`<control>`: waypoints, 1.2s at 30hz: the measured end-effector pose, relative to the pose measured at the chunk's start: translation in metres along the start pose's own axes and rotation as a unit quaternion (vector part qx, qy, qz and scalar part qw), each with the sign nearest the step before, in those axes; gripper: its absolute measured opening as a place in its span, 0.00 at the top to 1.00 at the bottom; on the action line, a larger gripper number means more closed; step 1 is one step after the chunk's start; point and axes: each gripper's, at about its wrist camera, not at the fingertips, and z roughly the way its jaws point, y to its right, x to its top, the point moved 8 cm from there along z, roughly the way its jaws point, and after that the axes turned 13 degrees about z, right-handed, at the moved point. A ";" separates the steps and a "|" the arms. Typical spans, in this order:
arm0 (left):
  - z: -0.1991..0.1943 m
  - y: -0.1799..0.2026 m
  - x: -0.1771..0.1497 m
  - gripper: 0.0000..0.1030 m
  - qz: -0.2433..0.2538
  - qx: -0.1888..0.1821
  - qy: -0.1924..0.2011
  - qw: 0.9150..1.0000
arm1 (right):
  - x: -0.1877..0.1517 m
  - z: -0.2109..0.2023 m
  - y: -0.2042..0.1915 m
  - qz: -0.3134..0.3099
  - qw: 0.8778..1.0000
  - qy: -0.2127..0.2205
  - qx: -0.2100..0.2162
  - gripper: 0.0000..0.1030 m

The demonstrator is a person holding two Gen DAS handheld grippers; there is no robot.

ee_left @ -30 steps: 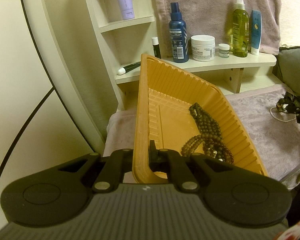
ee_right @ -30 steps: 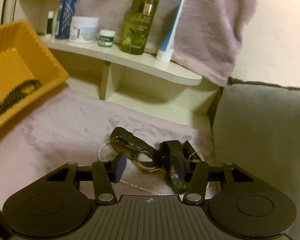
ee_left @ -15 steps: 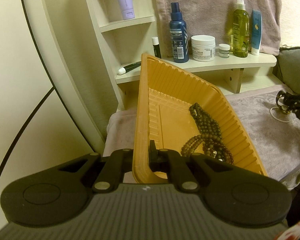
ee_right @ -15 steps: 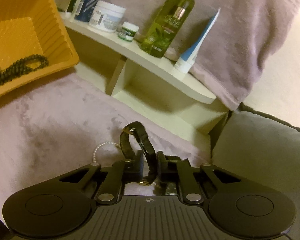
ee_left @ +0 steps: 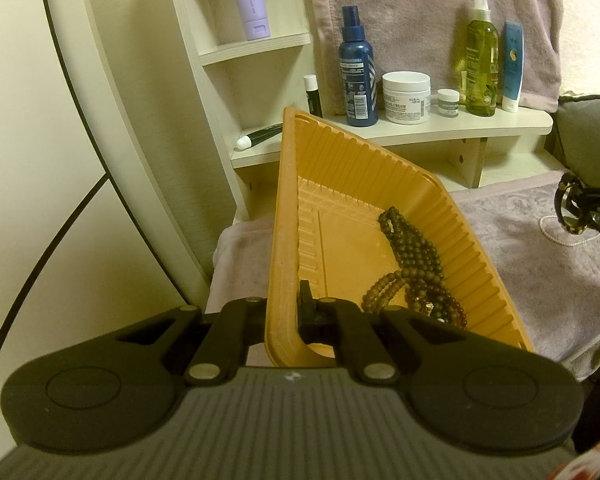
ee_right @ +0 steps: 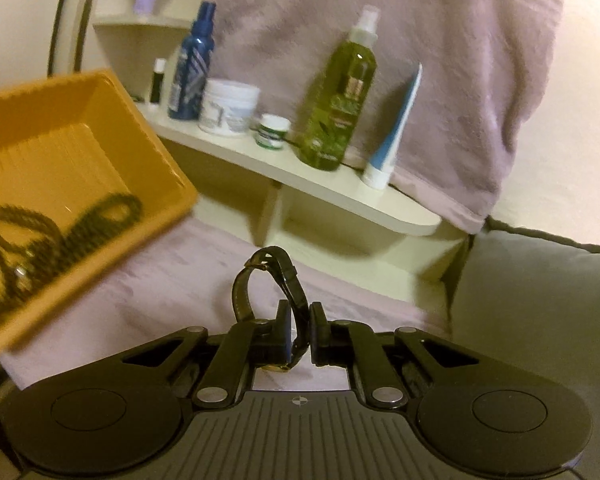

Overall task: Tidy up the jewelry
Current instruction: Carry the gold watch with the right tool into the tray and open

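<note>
Whereas a second before the right gripper (ee_right: 299, 334) had stood spread over the heap of jewelry on the mauve towel (ee_right: 188, 276), it was now clenched on the strap of a dark watch (ee_right: 278, 280) and had carried it up off the cloth, the loop of the band standing above the fingers; half a second before, the grip was already made but the watch was lower, with pearls beside it. That suggested the pick was done and the carry toward the orange tray (ee_left: 284, 216) was beginning. Throughout, the left gripper (ee_left: 284, 312) stayed clamped on the tray's near wall, holding it tilted, with the bead bracelets (ee_left: 414, 264) lying inside. A pearl strand (ee_left: 560, 236) remained on the towel. Hard to make out: the watch face, tucked between the pads, and the tray's contents in the right view, smeared by motion blur
</note>
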 end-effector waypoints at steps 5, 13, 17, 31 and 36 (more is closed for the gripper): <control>-0.001 0.000 0.001 0.95 0.001 0.000 0.001 1.000 | 0.007 -0.007 -0.019 0.011 1.000 0.002 0.026 0.92; -0.001 0.001 0.001 0.95 0.001 0.000 0.002 1.000 | 0.023 -0.015 -0.047 0.016 0.998 0.014 0.062 0.92; -0.001 0.001 0.001 0.95 0.000 0.000 0.002 1.000 | 0.028 -0.015 -0.061 0.016 0.997 0.014 0.079 0.92; -0.001 0.002 -0.001 0.95 -0.004 -0.002 0.002 1.000 | 0.044 -0.011 -0.122 0.030 0.985 -0.001 0.168 0.92; -0.001 0.002 -0.001 0.95 -0.004 -0.002 0.002 1.000 | 0.040 -0.008 -0.141 0.029 0.981 -0.015 0.191 0.92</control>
